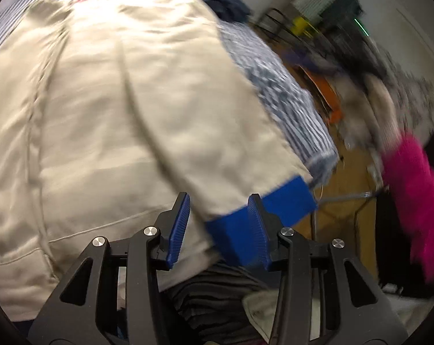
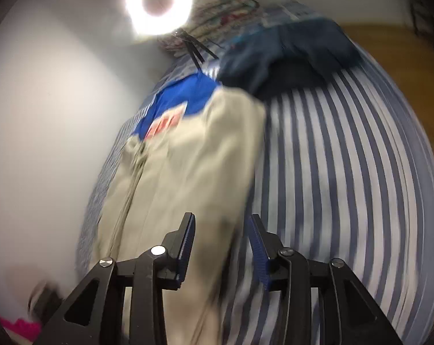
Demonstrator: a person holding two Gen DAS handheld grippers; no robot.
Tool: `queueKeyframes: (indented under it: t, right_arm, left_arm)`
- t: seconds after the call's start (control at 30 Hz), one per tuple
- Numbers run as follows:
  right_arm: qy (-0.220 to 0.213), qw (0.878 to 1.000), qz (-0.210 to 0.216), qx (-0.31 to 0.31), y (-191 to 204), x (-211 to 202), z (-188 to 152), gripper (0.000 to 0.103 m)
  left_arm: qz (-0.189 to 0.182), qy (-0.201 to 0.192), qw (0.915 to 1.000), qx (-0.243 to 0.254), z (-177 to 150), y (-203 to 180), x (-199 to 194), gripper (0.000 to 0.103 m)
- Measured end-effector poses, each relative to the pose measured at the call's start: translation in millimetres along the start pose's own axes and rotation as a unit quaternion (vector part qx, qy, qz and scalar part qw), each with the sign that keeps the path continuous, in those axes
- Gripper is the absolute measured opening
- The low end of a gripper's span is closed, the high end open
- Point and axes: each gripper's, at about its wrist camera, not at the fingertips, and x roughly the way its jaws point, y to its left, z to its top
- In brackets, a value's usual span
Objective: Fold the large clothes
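A large cream jacket (image 1: 116,109) with blue trim lies spread on a blue-and-white striped bed sheet (image 1: 288,103). Its sleeve ends in a blue cuff (image 1: 285,201) near my left gripper (image 1: 219,224), whose jaws are open around the cuff's edge. In the right wrist view the jacket (image 2: 188,166) shows its zip and blue collar part (image 2: 185,97). My right gripper (image 2: 221,247) is open over the jacket's lower edge, beside the striped sheet (image 2: 346,172). Both views are blurred.
A dark blue garment (image 2: 288,54) lies at the far end of the bed. A pink garment (image 1: 415,195) and other clothes pile up at the right over a wooden floor (image 1: 351,178). A ring lamp (image 2: 158,1) shines above, by a white wall (image 2: 44,115).
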Motion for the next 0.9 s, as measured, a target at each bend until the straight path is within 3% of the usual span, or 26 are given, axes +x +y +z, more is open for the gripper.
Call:
queueKeyframes:
  t: [0.13,0.23,0.3,0.33,0.37,0.4,0.5,0.6,0.63,0.8,0.87,0.9]
  right_arm:
    - [0.027,0.998,0.008,0.048,-7.2,-5.5,-74.5,0.042]
    - [0.048,0.996,0.012,0.074,-7.6,7.9,-102.5,0.044]
    - [0.071,0.995,-0.008,0.066,-4.3,21.9,-114.3,0.043]
    - [0.079,0.995,-0.018,0.058,-0.6,28.1,-119.6,0.038]
    - [0.073,0.996,-0.021,0.051,2.1,28.4,-121.7,0.03]
    - [0.077,0.996,-0.013,0.048,7.4,29.5,-122.0,0.007]
    - [0.049,0.998,-0.015,0.027,30.3,4.1,-118.8,0.004]
    - [-0.015,1.0,0.006,0.002,57.2,-45.0,-121.3,0.001]
    - [-0.019,1.0,-0.001,0.003,56.1,-45.6,-124.5,0.001]
    - [0.059,0.994,-0.092,0.018,23.6,11.6,-143.5,0.003]
    - [0.059,0.992,-0.108,0.015,24.2,10.1,-142.0,0.012]
    - [0.049,0.992,-0.119,0.01,27.2,2.6,-139.8,0.024]
  left_arm:
    - [-0.028,0.022,0.9979,-0.054,4.6,20.8,18.6,0.042]
    - [-0.034,0.021,0.9963,-0.076,5.0,27.0,27.2,0.042]
    - [-0.036,0.018,0.9965,-0.074,7.4,24.1,32.0,0.042]
    - [-0.041,0.017,0.9964,-0.072,8.5,23.0,33.6,0.039]
    - [-0.043,0.019,0.9965,-0.07,8.5,20.8,35.4,0.016]
    - [-0.04,0.023,0.9967,-0.067,11.6,18.0,34.8,0.005]
    - [-0.039,0.013,0.9971,-0.065,12.6,9.8,28.6,0.004]
    - [-0.046,-0.005,0.9971,-0.06,6.5,1.2,18.4,0.003]
    - [-0.043,-0.004,0.9974,-0.057,5.7,0.4,19.7,0.003]
    - [-0.036,0.02,0.9959,-0.08,-1.1,9.9,40.6,0.003]
    - [-0.041,0.019,0.9952,-0.087,-2.0,9.5,39.3,0.003]
    - [-0.043,0.021,0.9949,-0.089,-2.2,9.2,38.2,0.003]
